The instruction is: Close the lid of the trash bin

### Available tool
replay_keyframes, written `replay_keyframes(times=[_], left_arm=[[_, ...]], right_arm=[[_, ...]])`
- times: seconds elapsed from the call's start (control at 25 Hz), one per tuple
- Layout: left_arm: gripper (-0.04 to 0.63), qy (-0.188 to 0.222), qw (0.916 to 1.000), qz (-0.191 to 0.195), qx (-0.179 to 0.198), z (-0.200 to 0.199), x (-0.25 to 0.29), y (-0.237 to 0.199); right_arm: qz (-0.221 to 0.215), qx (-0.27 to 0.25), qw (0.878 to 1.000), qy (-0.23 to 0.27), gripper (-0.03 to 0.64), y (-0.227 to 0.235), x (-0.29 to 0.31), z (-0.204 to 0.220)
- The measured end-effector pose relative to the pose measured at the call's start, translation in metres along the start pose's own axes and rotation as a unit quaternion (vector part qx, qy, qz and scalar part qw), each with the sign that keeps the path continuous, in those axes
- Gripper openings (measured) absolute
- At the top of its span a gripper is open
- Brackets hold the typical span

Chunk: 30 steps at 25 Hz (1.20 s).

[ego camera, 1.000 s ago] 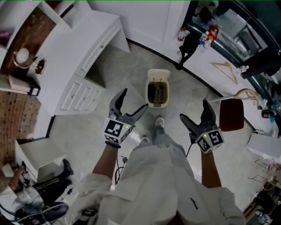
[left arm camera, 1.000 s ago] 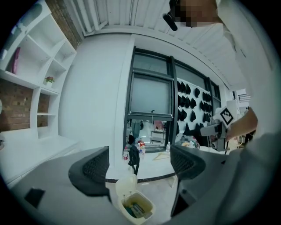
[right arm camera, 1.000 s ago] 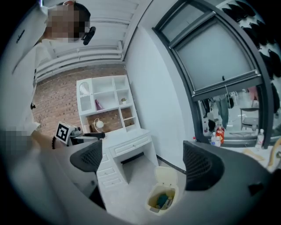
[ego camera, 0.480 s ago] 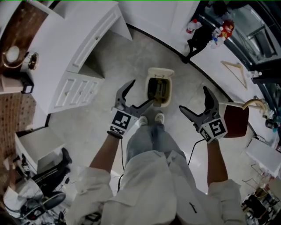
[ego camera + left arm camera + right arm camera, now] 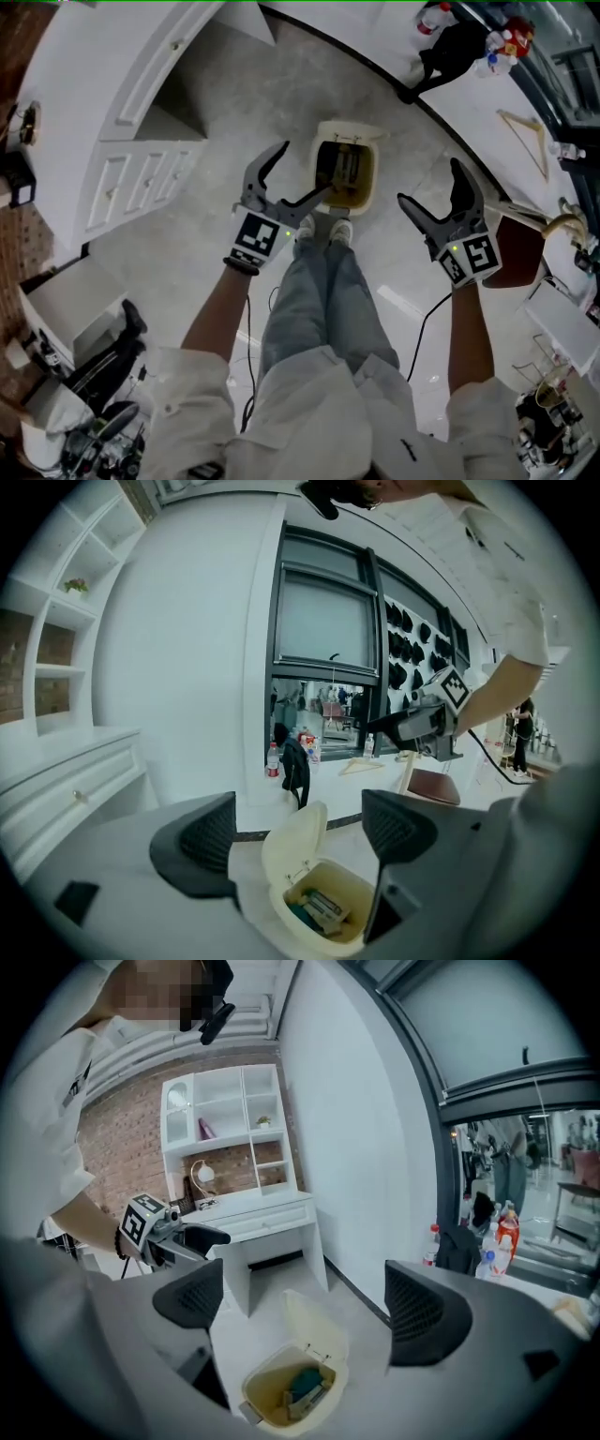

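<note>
A cream trash bin (image 5: 361, 192) stands on the pale floor just beyond the person's shoes, its lid (image 5: 352, 132) tipped up at the far side. Boxes and scraps lie inside. My left gripper (image 5: 303, 172) hovers open above the bin's left edge, one fingertip over the rim. My right gripper (image 5: 430, 183) hangs open in the air to the right of the bin, apart from it. In the left gripper view the bin (image 5: 328, 909) and raised lid (image 5: 294, 845) sit below the open left gripper (image 5: 300, 832). The right gripper view shows the bin (image 5: 284, 1396) below the open right gripper (image 5: 305, 1307).
A white desk with drawers (image 5: 141, 159) stands at the left. A brown stool (image 5: 517, 255) is close behind the right gripper. Bottles and a black bag (image 5: 457, 39) and a wooden hanger (image 5: 525, 131) lie by the window wall. A cable (image 5: 422, 333) trails from the right gripper.
The person has stepped up to the bin, which now sits nearer in view. Both grippers moved forward, staying open; the left one now reaches over the bin's rim.
</note>
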<state>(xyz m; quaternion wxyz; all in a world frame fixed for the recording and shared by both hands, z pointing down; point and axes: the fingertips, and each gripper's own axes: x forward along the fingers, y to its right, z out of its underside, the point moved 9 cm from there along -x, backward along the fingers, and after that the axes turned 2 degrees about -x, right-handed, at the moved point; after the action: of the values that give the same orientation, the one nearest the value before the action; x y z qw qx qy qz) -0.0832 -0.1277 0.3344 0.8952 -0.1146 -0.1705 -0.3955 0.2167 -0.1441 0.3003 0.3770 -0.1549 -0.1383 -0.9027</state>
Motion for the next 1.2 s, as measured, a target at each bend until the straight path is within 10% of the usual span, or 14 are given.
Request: replay_keyframes(times=[0.68,1.2], left_arm=[[0.312,0.017,0.9990,-0.019,-0.036,0.126,0.091,-0.043],[0.248,0.008,0.9998,-0.015,0.010,0.162,0.135,-0.053]], right_arm=[[0.015,-0.003,1.000,-0.021,0.475,0.037,0.099,0.138],[0.032,-0.007,0.999,-0.016,0.373,0.054,0.140,0.175]])
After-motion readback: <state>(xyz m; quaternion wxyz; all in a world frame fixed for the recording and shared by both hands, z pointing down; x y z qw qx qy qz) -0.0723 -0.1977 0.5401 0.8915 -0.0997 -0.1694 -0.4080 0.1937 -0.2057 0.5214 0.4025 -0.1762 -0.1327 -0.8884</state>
